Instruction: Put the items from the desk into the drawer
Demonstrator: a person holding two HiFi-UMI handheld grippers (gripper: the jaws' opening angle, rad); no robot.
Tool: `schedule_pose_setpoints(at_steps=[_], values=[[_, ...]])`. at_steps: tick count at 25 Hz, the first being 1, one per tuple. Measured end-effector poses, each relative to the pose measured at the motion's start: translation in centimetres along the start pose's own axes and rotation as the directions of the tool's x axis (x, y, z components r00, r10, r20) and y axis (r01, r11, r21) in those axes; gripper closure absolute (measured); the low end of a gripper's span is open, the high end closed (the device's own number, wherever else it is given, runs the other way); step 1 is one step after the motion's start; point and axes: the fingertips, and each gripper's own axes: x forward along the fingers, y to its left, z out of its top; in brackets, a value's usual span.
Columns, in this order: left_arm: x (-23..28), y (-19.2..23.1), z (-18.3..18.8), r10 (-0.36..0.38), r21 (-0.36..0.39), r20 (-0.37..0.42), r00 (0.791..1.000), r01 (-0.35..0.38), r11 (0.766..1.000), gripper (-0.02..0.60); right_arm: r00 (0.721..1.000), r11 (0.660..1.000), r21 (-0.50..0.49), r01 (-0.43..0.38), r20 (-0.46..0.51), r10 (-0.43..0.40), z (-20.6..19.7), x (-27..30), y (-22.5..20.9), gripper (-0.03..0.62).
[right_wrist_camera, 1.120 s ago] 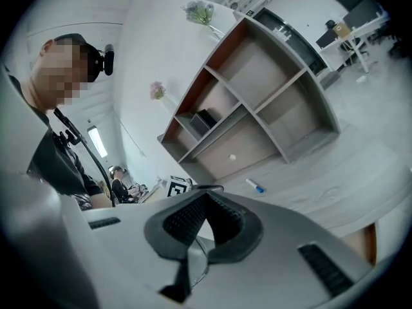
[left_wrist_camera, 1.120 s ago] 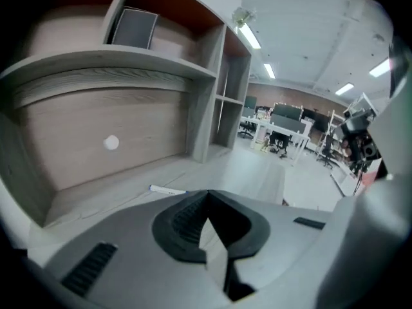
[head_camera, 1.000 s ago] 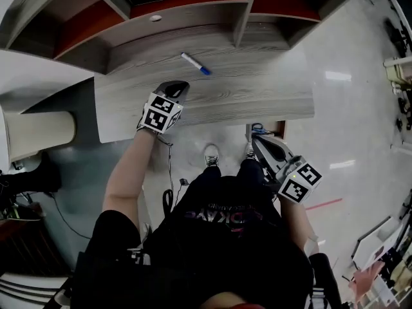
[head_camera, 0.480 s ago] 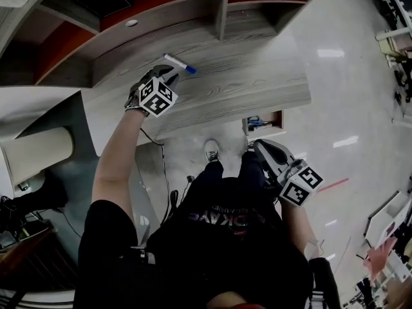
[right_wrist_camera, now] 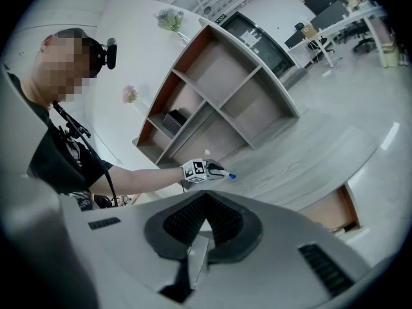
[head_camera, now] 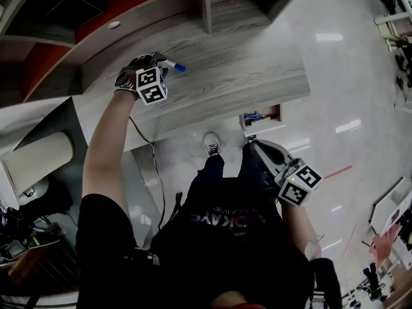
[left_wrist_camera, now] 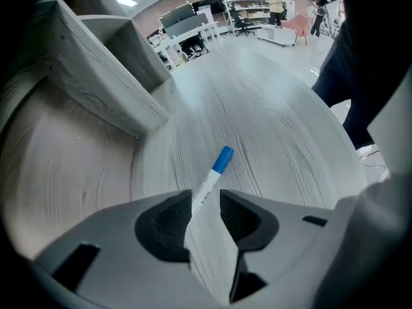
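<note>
A white marker pen with a blue cap (left_wrist_camera: 215,172) lies on the grey wood desk (left_wrist_camera: 277,121). My left gripper (left_wrist_camera: 206,201) stands open, low over the desk, with the pen's white end between its jaws and close to the left pad. In the head view the left gripper (head_camera: 161,62) is at the back of the desk (head_camera: 244,76), with the pen's blue cap (head_camera: 179,67) sticking out to its right. My right gripper (head_camera: 254,148) hangs shut and empty beside the person's leg, just below the open drawer (head_camera: 261,116), which holds a few small items.
Shelf compartments with a wooden divider (head_camera: 207,5) rise behind the desk. A small white round object (head_camera: 114,25) lies in the left compartment. The divider wall (left_wrist_camera: 96,76) stands close to the left of the pen. Office furniture fills the far room.
My left gripper has reached forward across the desk to the pen, and its jaws now stand around the pen's white end. The right gripper has stayed by the drawer.
</note>
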Motion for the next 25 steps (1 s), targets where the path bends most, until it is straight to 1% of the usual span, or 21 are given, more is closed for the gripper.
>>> schedule_pose_setpoints(at_steps=[4,7,9,12,14,16,19,22,25], values=[[1.1,0.0,0.1,-0.036,0.107,-0.044,0.998,0.041,0.993,0.449,1.000,1.000,0.020,0.006,-0.008,-0.006,-0.2,-0.2,-0.7,0.583],[1.6,0.3,0.1,-0.057,0.157,-0.068,0.996,0.067,0.985,0.448,1.000,1.000,0.031,0.005,-0.018,-0.005,-0.3,-0.2,-1.0,0.583],[1.6,0.3,0.0,-0.090,0.188,-0.078,0.993,0.104,0.977,0.446,1.000,0.999,0.042,0.005,-0.023,-0.004,-0.4,-0.3,-1.2,0.583],[1.3,0.0,0.2,-0.156,0.230,-0.085,0.984,0.172,0.958,0.442,1.000,0.998,0.059,0.005,-0.025,-0.004,-0.5,-0.6,-1.4,0.583],[1.2,-0.2,0.2,-0.210,0.240,-0.092,0.973,0.227,0.944,0.445,1.000,0.998,0.066,0.005,-0.027,-0.003,-0.5,-0.6,-1.6,0.583],[1.1,-0.5,0.1,-0.273,0.238,-0.106,0.956,0.291,0.927,0.473,0.999,0.998,0.070,0.001,-0.032,0.001,-0.7,-0.4,-1.7,0.583],[1.2,-0.6,0.0,-0.351,0.204,-0.138,0.926,0.374,0.905,0.480,0.999,0.997,0.080,-0.002,-0.039,0.005,-0.9,-0.1,-1.9,0.583],[0.9,-0.5,0.6,-0.389,0.180,-0.160,0.907,0.414,0.892,0.480,0.999,0.996,0.090,-0.003,-0.036,0.006,-0.8,-0.1,-2.2,0.583],[0.9,-0.5,0.8,-0.384,0.183,-0.172,0.907,0.413,0.892,0.480,0.999,0.995,0.098,-0.007,-0.032,0.010,-0.6,0.1,-2.3,0.583]])
